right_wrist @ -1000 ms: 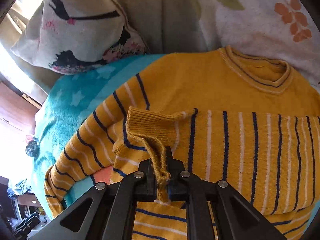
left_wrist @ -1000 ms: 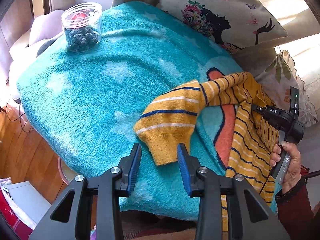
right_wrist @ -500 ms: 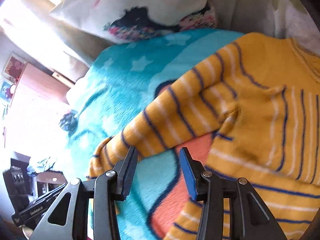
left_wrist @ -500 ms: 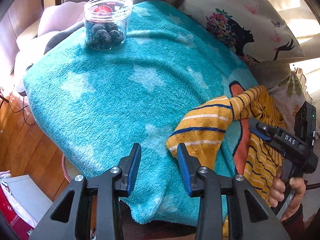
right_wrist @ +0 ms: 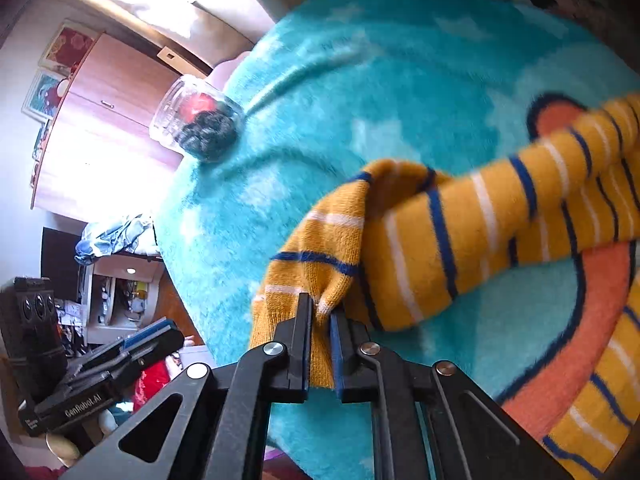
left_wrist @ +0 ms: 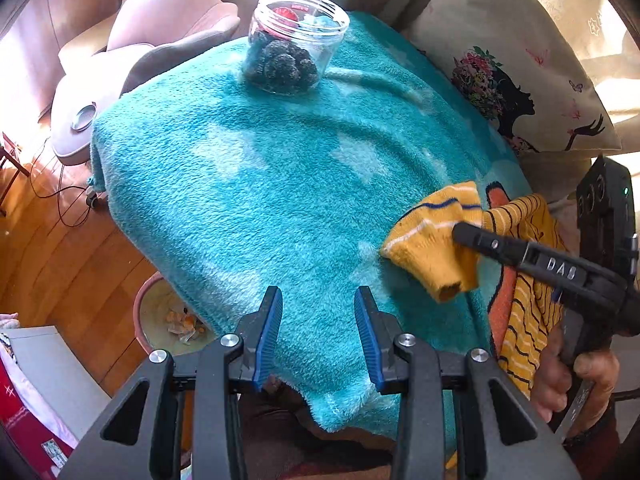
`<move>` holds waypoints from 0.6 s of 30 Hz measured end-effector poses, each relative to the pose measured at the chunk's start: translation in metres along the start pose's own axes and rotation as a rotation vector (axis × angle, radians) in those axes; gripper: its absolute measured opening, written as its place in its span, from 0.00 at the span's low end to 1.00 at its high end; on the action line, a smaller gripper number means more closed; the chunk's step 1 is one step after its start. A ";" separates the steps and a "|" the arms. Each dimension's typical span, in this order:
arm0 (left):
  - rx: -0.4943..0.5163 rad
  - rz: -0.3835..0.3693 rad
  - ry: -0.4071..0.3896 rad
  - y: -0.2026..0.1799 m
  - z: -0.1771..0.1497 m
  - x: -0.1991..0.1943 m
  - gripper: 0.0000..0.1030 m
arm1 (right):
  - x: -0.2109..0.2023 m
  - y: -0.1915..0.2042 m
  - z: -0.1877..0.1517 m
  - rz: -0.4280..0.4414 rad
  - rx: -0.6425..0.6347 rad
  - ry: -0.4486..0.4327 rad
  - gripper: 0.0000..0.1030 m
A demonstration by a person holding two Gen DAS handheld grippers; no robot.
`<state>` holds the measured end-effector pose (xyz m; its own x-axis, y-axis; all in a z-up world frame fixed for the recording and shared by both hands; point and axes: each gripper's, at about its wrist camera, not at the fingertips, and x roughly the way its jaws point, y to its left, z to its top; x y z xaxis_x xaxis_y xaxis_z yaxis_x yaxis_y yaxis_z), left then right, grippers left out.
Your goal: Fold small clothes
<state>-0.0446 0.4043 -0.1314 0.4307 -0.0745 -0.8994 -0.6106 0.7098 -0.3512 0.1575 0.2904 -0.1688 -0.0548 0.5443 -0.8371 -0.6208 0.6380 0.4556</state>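
A small yellow sweater with navy and white stripes (right_wrist: 460,236) lies on a teal fleece blanket (left_wrist: 260,184). My right gripper (right_wrist: 320,316) is shut on the sweater's sleeve near its cuff and holds it above the blanket; it also shows in the left wrist view (left_wrist: 468,236), gripping the sleeve (left_wrist: 432,248). My left gripper (left_wrist: 318,328) is open and empty, over the blanket's near edge, to the left of the sleeve. The sweater's body (left_wrist: 528,312) lies at the right, partly hidden by the right gripper.
A clear jar (left_wrist: 294,46) with dark balls stands on the blanket's far side. A printed cushion (left_wrist: 516,92) leans at the back right. A pink chair (left_wrist: 132,60) and wood floor (left_wrist: 52,264) lie to the left.
My right gripper let go of the other sleeve, swung left, and has shut on this sleeve near its cuff. My left gripper has drifted left, away from the sleeve, still open.
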 end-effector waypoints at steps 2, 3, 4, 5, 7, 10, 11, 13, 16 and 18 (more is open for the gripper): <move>-0.018 0.003 -0.010 0.009 -0.003 -0.005 0.35 | -0.005 0.024 0.025 -0.003 -0.064 -0.041 0.09; -0.027 0.005 -0.013 0.012 -0.004 -0.007 0.35 | -0.008 0.035 0.037 -0.009 -0.095 -0.071 0.09; -0.035 0.005 -0.016 0.015 -0.005 -0.008 0.35 | -0.012 0.046 0.049 -0.018 -0.126 -0.102 0.11; -0.041 0.006 -0.017 0.018 -0.006 -0.009 0.35 | -0.016 0.055 0.059 -0.026 -0.151 -0.136 0.12; -0.049 0.006 -0.021 0.022 -0.008 -0.011 0.35 | -0.027 0.063 0.076 -0.023 -0.169 -0.182 0.21; -0.045 0.002 -0.025 0.024 -0.008 -0.010 0.35 | -0.052 0.053 0.079 -0.007 -0.113 -0.265 0.65; -0.038 0.002 -0.027 0.024 -0.008 -0.009 0.35 | -0.057 0.045 0.077 -0.018 -0.087 -0.275 0.68; -0.014 0.004 -0.029 0.020 -0.006 -0.006 0.35 | -0.061 0.021 0.067 -0.056 -0.033 -0.255 0.68; 0.059 0.013 -0.038 0.006 0.003 0.001 0.35 | -0.060 -0.022 0.044 -0.098 0.083 -0.210 0.68; 0.150 0.031 -0.069 -0.012 0.014 0.007 0.40 | -0.060 -0.047 0.026 -0.096 0.164 -0.189 0.68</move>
<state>-0.0252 0.4049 -0.1295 0.4609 -0.0060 -0.8874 -0.5202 0.8083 -0.2757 0.2101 0.2416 -0.1325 0.1547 0.5589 -0.8147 -0.4804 0.7631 0.4323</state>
